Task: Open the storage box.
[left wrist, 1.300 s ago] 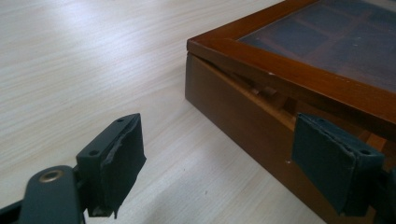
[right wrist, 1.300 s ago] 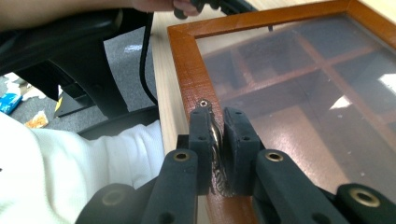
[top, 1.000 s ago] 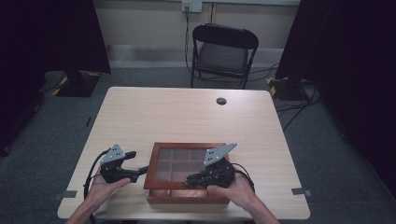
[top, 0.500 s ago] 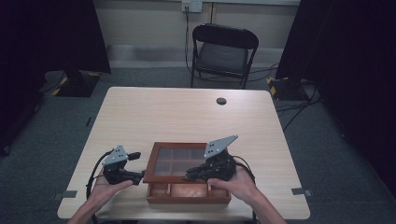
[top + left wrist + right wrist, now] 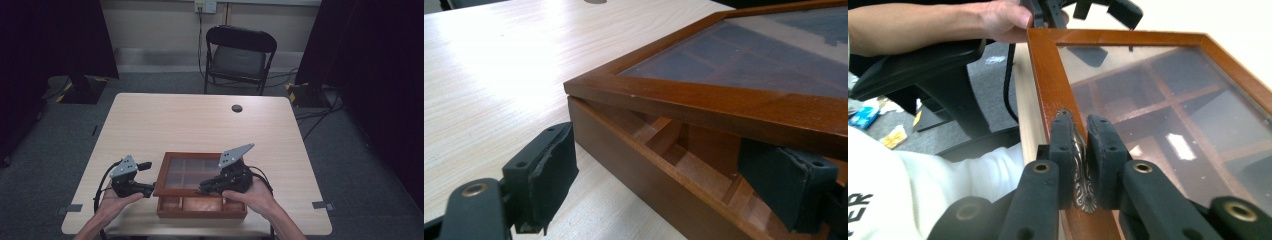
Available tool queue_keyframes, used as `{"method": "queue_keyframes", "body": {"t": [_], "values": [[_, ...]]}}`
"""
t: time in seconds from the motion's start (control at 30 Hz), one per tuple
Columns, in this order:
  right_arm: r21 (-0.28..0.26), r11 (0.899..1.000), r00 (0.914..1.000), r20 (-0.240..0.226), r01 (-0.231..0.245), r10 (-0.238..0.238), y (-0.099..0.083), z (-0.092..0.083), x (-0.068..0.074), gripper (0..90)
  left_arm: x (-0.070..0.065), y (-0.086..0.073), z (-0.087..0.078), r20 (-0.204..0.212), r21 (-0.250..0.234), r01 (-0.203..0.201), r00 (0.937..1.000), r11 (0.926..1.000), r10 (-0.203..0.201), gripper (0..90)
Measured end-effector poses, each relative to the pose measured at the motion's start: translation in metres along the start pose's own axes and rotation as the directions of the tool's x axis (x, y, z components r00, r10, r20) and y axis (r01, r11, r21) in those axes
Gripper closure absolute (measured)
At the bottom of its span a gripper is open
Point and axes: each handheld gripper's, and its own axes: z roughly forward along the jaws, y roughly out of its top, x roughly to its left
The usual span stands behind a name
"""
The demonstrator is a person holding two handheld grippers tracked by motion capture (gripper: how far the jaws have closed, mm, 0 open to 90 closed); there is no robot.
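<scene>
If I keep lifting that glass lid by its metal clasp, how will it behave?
The lid probably stays rigid: a wood frame around a pane. It looks hinged at the far edge, so expect swinging, not lifting free. The clasp is thin, so the right gripper could slip.

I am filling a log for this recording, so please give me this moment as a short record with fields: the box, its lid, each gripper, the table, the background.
box: wooden box at the table's near edge, inner compartments visible
lid: glass-paned lid raised at the front, open gap over the base
right gripper: right gripper shut on the metal latch at the lid's front edge
left gripper: left gripper open, jaws astride the box's left front corner
table: light wooden table, a small dark round object near the far edge
background: black folding chair beyond the table
</scene>
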Motion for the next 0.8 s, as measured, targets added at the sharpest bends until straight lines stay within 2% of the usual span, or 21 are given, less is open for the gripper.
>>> {"method": "queue_keyframes", "body": {"t": [0.03, 0.1, 0.13, 0.17, 0.2, 0.23, 0.27, 0.3, 0.37, 0.43, 0.47, 0.53, 0.63, 0.67, 0.73, 0.8], "values": [[-0.003, 1.000, 0.9999, 0.014, -0.005, 0.005, -0.001, 0.000, -0.001, 74.6, 0.000, 0.000, 0.000, 0.001, 0.000, 0.000, 1.0000, 1.0000, 0.000, 15.8], [-0.007, 1.000, 0.9998, 0.017, -0.006, 0.007, -0.002, 0.001, -0.001, 72.6, 0.000, 0.000, 0.000, 0.005, 0.002, -0.002, 1.0000, 1.0000, 0.002, 16.0], [-0.009, 1.000, 0.9996, 0.026, -0.007, 0.007, -0.002, 0.001, -0.001, 65.8, 0.000, -0.001, 0.000, 0.004, 0.004, -0.004, 1.0000, 1.0000, 0.004, 16.1], [-0.009, 1.000, 0.9996, 0.026, -0.007, 0.007, -0.002, 0.001, -0.001, 65.8, 0.000, -0.001, 0.000, 0.004, 0.004, -0.004, 1.0000, 1.0000, 0.004, 16.2], [-0.022, 1.000, 0.9994, 0.032, -0.011, 0.012, -0.002, 0.000, 0.000, 59.4, 0.000, -0.001, 0.000, 0.003, 0.003, -0.005, 1.0000, 1.0000, 0.005, 16.4], [-0.022, 1.000, 0.9994, 0.032, -0.011, 0.012, -0.002, 0.000, 0.000, 59.4, 0.000, -0.001, 0.000, 0.003, -0.004, -0.005, 1.0000, 1.0000, 0.005, 16.4], [-0.033, 0.999, 0.9983, 0.056, -0.015, 0.017, -0.003, -0.003, 0.000, 51.9, 0.000, -0.001, 0.000, 0.004, -0.007, 0.000, 1.0000, 1.0000, 0.000, 16.6], [-0.033, 0.999, 0.9983, 0.056, -0.015, 0.017, -0.003, -0.003, 0.000, 51.9, 0.000, -0.001, 0.000, 0.004, -0.007, 0.000, 1.0000, 1.0000, 0.000, 16.5], [-0.056, 0.998, 0.9966, 0.077, -0.022, 0.026, -0.007, -0.009, 0.000, 44.6, 0.000, 0.000, 0.000, 0.006, -0.012, 0.001, 1.0000, 0.9999, -0.001, 16.7], [-0.077, 0.997, 0.9965, 0.076, -0.028, 0.034, -0.016, -0.015, 0.000, 42.0, 0.000, 0.000, 0.000, 0.005, -0.009, -0.008, 1.0000, 0.9999, 0.008, 16.9], [-0.077, 0.996, 0.9936, 0.105, -0.034, 0.042, -0.020, -0.018, 0.000, 39.8, 0.000, 0.001, -0.001, 0.007, -0.013, 0.002, 1.0000, 0.9999, -0.002, 17.3], [-0.079, 0.996, 0.9925, 0.112, -0.041, 0.050, -0.022, -0.020, 0.000, 40.5, 0.001, 0.001, -0.001, 0.007, -0.018, -0.001, 1.0000, 0.9998, 0.001, 17.4], [-0.106, 0.993, 0.9892, 0.131, -0.053, 0.067, -0.031, -0.029, -0.002, 36.7, 0.000, 0.002, -0.001, 0.005, -0.022, -0.002, 1.0000, 0.9998, 0.002, 17.5], [-0.120, 0.991, 0.9866, 0.142, -0.063, 0.080, -0.037, -0.035, -0.003, 30.6, 0.001, 0.002, -0.001, 0.005, -0.027, -0.002, 1.0000, 0.9996, 0.002, 17.6], [-0.125, 0.990, 0.9847, 0.152, -0.066, 0.085, -0.040, -0.038, -0.003, 27.8, 0.001, 0.002, -0.001, 0.003, -0.028, -0.002, 1.0000, 0.9996, 0.002, 17.6], [-0.144, 0.988, 0.9833, 0.161, -0.060, 0.083, -0.047, -0.044, -0.002, 26.0, 0.001, 0.004, -0.001, 0.006, -0.044, 0.020, 0.9998, 0.9988, -0.020, 17.8]]}}
